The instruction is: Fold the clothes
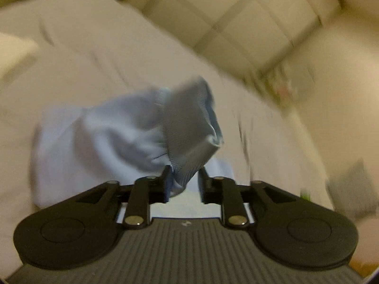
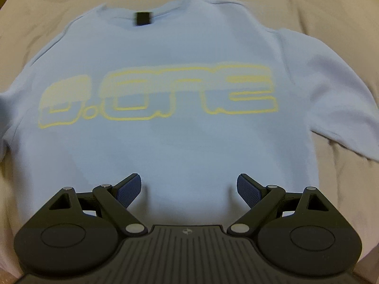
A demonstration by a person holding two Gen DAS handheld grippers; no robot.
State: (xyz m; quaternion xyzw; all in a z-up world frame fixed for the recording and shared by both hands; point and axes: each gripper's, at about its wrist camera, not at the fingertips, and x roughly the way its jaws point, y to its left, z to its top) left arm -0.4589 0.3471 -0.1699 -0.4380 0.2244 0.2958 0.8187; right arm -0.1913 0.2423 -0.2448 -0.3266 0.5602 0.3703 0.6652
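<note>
Sleeve-folding step, I judge. Pale blue cotton T-shirt with yellow outlined lettering [image 2: 189, 127] lies chest-up on the beige bed sheet [image 2: 331, 7]. Left gripper [image 1: 183, 179]: fingers narrow, pinching a ribbed cuff of the shirt, lifted off the sheet. Right gripper [image 2: 188, 190]: fingers wide, nothing between them, over the shirt's lower body. Next: carry the cuff across toward the lettering. Beyond the sheet, cream panelled wall [image 1: 236, 23], blurred.
</note>
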